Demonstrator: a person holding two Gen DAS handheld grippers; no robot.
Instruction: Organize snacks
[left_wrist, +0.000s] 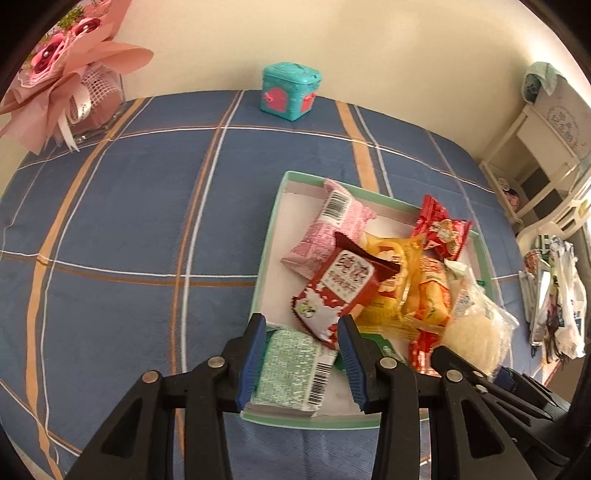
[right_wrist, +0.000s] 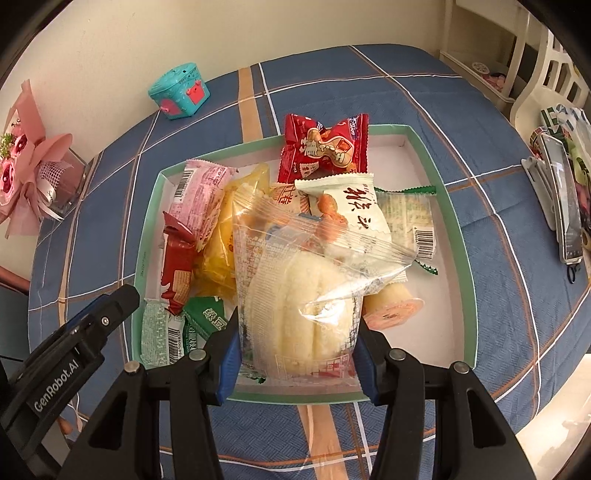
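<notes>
A green-rimmed white tray (left_wrist: 276, 206) (right_wrist: 458, 236) on the blue plaid cloth holds several wrapped snacks. My left gripper (left_wrist: 302, 325) is open over the tray's near left corner, its fingers either side of a pale green packet (left_wrist: 291, 369) and the tip of a red-and-white packet (left_wrist: 332, 291). My right gripper (right_wrist: 297, 328) is shut on a clear bag of white bread (right_wrist: 306, 295), held above the tray's near edge. Pink (right_wrist: 199, 199), yellow (right_wrist: 225, 240) and red (right_wrist: 325, 147) packets lie in the tray.
A teal toy box (left_wrist: 290, 90) (right_wrist: 179, 90) stands at the far edge by the wall. A pink bouquet (left_wrist: 62, 74) sits at the far left corner. White furniture (left_wrist: 535, 147) and hanging bags (left_wrist: 554, 295) stand to the right of the table.
</notes>
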